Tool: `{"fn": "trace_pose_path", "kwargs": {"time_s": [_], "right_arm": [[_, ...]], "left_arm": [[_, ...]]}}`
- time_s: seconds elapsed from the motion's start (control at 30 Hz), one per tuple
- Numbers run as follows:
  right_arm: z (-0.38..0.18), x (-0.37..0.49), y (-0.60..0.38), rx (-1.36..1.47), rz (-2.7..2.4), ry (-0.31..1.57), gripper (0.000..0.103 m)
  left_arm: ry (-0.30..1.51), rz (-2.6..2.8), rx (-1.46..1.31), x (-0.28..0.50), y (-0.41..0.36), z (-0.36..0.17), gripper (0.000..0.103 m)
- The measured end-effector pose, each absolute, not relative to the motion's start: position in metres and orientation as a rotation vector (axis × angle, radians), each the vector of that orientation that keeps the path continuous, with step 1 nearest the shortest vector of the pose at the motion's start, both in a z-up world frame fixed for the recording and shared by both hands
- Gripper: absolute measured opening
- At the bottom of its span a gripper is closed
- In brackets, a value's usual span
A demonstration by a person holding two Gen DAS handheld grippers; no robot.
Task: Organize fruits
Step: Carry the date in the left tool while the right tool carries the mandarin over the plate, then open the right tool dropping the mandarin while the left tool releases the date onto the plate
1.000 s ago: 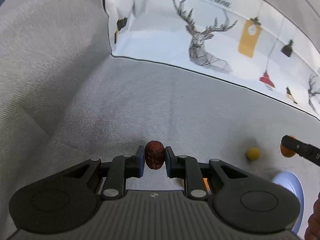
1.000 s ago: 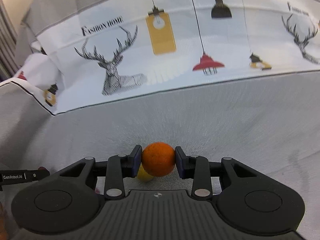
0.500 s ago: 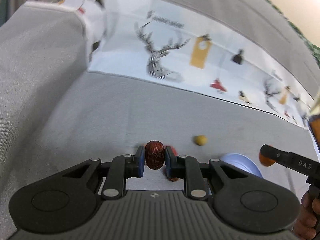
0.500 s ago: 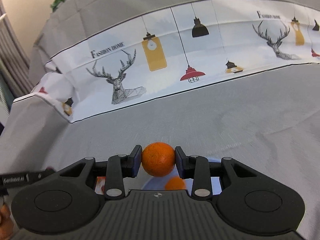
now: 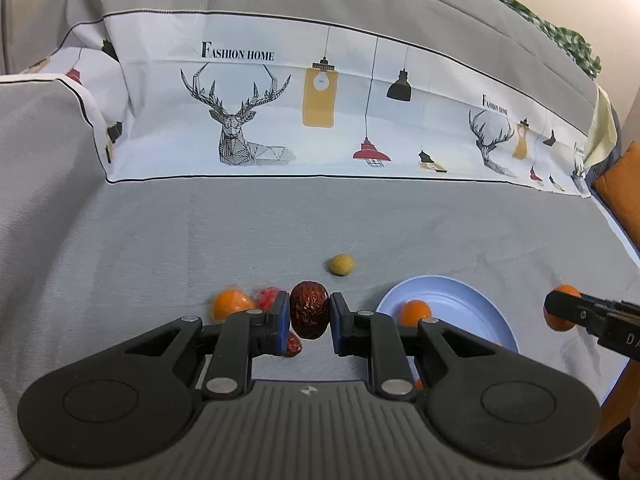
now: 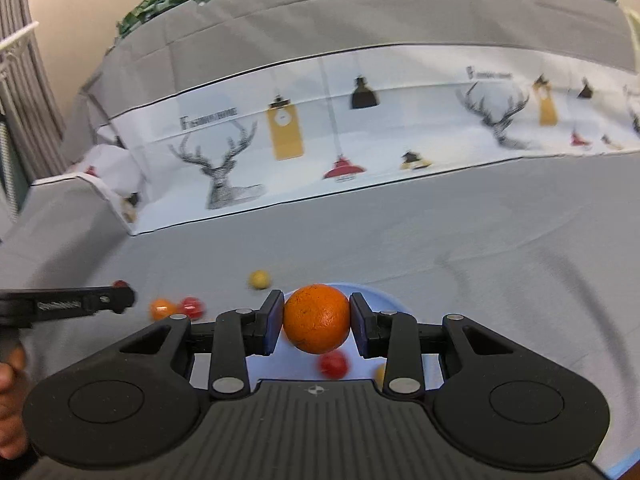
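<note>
My left gripper [image 5: 309,316] is shut on a wrinkled dark red date [image 5: 309,309], held above the grey sofa seat. My right gripper [image 6: 316,318] is shut on an orange [image 6: 316,318] over the near edge of a light blue plate [image 6: 372,294]. That plate [image 5: 460,304] holds an orange fruit [image 5: 415,313] in the left wrist view, and a red fruit [image 6: 333,364] in the right wrist view. Loose on the seat lie a yellow fruit [image 5: 341,264], an orange fruit [image 5: 231,305] and red fruits [image 5: 267,298]. The right gripper [image 5: 560,312] shows at the right edge with its orange.
The grey cover [image 5: 160,232] spreads over the seat, with a white printed band of deer and lamps [image 5: 320,112] on the backrest. An orange cushion [image 5: 624,192] sits at the far right. A hand [image 6: 8,396] holds the left gripper [image 6: 116,298].
Both grippers have pulled back and risen with their fruit still held. The plate and the loose fruits have come into view below them; the left view has swung right.
</note>
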State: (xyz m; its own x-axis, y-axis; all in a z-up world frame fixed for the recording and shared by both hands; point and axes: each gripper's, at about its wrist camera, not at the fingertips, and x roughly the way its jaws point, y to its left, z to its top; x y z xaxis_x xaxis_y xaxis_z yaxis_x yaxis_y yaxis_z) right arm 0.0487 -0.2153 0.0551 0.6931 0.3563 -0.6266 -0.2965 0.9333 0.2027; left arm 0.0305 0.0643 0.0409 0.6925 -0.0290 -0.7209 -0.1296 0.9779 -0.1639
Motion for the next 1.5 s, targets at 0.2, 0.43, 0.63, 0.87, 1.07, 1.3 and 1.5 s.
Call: {"fn": "trace_pose_path", "kwargs": {"time_s": [0.2, 0.43, 0.63, 0.87, 1.07, 1.3, 1.5], "right_arm": [[0.045, 0.061, -0.226, 0.103, 0.319, 0.744, 0.037], [0.035, 0.066, -0.224, 0.144, 0.322, 0.805, 0.037], [0.031, 0.064, -0.214, 0.095, 0.338, 0.823, 0.037], [0.029, 0.066, -0.209, 0.073, 0.347, 0.835, 0.037], [0.026, 0.067, -0.207, 0.064, 0.344, 0.855, 0.037], [0.022, 0.068, -0.205, 0.052, 0.352, 0.877, 0.037], [0.021, 0.068, -0.202, 0.042, 0.358, 0.886, 0.037]], "left_arm": [[0.818, 0.031, -0.172, 0.041, 0.054, 0.034, 0.023], [0.804, -0.037, -0.119, 0.043, 0.032, 0.029, 0.023], [0.794, -0.114, -0.067, 0.044, 0.005, 0.023, 0.023], [0.832, -0.178, 0.013, 0.047, -0.020, 0.005, 0.023], [0.843, -0.199, 0.015, 0.048, -0.026, -0.002, 0.022], [0.838, -0.198, 0.016, 0.047, -0.026, 0.000, 0.022], [0.840, -0.195, 0.012, 0.047, -0.026, -0.001, 0.022]]}}
